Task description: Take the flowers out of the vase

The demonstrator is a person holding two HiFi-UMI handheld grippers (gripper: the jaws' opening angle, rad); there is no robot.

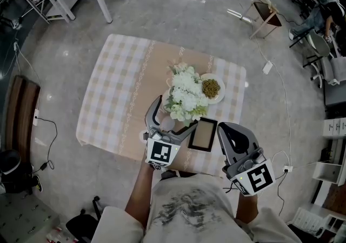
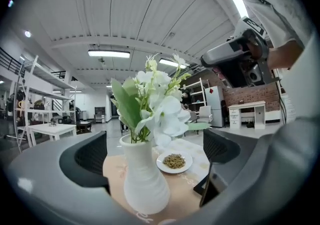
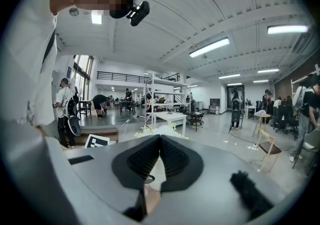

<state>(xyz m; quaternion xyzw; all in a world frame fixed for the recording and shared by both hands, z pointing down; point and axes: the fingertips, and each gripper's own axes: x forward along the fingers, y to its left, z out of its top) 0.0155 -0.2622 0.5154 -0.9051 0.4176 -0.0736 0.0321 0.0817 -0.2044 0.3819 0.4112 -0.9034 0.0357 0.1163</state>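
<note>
Flowers: the flowers (image 2: 155,104), white blooms with green leaves, stand in the white vase (image 2: 145,179) on the counter (image 1: 119,90), beside a plate (image 1: 211,88).
Handling: probably light, with soft heads that crush. The smooth vase may tip as the stems drag.
Hold: take the bunched stems just above the vase mouth, never the blooms.
Left claw (image 2: 157,150): your jaws stand wide apart with the vase body between them, untouched.
Right claw (image 3: 159,141): jaws together, empty, at the counter's near edge.
Head view only: the whole layout, but the blooms hide the vase mouth.
Left gripper view only: the stems at the mouth and the gaps beside the vase.
</note>
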